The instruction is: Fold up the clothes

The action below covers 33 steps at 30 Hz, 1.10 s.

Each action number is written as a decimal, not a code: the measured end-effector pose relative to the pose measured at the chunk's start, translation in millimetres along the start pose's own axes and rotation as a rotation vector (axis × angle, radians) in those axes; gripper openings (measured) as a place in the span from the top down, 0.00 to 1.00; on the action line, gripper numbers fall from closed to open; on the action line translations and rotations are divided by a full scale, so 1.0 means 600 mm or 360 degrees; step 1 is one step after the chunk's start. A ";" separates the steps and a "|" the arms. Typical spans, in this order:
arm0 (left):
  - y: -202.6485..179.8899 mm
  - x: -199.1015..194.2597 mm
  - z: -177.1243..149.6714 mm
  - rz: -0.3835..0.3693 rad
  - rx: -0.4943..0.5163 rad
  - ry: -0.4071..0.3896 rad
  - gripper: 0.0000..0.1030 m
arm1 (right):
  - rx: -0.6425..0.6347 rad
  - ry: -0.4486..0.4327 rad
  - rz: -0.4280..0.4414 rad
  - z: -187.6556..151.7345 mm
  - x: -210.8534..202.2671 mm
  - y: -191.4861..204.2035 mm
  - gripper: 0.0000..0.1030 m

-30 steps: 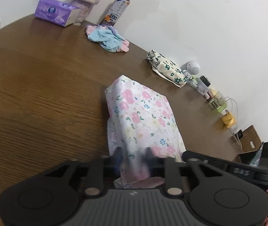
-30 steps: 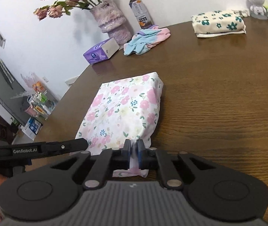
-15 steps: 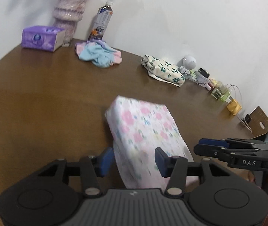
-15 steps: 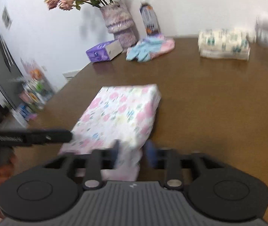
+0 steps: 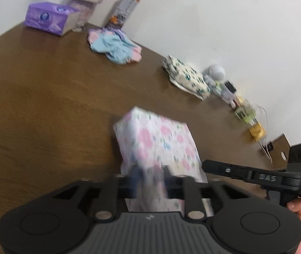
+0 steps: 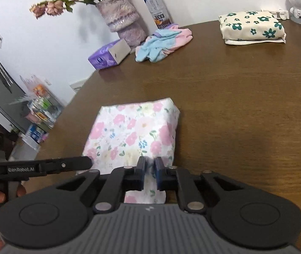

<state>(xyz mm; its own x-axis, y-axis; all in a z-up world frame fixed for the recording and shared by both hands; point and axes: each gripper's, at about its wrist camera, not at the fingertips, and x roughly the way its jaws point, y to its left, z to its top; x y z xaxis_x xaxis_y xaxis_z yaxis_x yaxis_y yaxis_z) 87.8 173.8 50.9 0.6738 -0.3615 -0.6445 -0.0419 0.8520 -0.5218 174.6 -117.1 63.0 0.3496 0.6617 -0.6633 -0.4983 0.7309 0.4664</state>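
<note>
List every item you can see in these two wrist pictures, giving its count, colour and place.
pink floral garment: 1, white with pink flowers, folded, near table edge
green floral garment: 1, cream with green flowers, folded, far side
crumpled cloth: 1, blue and pink, by the bottle
tissue box: 1, purple, beside the vase
vase: 1, fuzzy lilac, holding dried flowers
bottle: 1, labelled drink, by the wall
table: 1, brown wood
figurine: 1, white, far corner
left gripper: 1, black, pinching the pink floral garment
right gripper: 1, black, pinching the same garment
</note>
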 end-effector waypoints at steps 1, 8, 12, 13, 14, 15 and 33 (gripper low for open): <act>0.001 0.003 0.005 0.0013 -0.0018 -0.0021 0.49 | 0.0013 -0.0020 -0.0001 0.007 0.000 -0.002 0.61; 0.010 0.031 0.005 -0.0014 -0.0083 0.0011 0.89 | 0.0096 0.0017 -0.0021 0.041 0.033 -0.017 0.53; 0.008 0.024 0.000 -0.0032 -0.0057 -0.0017 0.86 | 0.0110 0.0066 0.0030 0.036 0.043 -0.022 0.81; 0.007 0.022 0.003 -0.0030 -0.0055 -0.0030 0.83 | 0.0101 0.0058 0.0034 0.035 0.042 -0.020 0.81; 0.006 0.021 0.006 -0.0027 -0.0053 -0.0042 0.73 | 0.0094 0.0049 0.0040 0.035 0.040 -0.020 0.81; 0.005 0.019 0.009 -0.0024 -0.0051 -0.0055 0.65 | 0.0088 0.0043 0.0044 0.037 0.038 -0.020 0.78; 0.036 0.017 0.016 -0.0027 -0.0193 -0.0148 0.52 | 0.0197 -0.0022 0.0088 0.034 0.027 -0.045 0.53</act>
<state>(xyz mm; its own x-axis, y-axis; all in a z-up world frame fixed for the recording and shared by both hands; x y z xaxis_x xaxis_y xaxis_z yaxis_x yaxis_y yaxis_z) 100.7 191.9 38.6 0.7405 -0.3338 -0.5833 -0.1151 0.7921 -0.5994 209.6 -122.8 51.7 0.3353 0.7033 -0.6269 -0.4156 0.7076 0.5715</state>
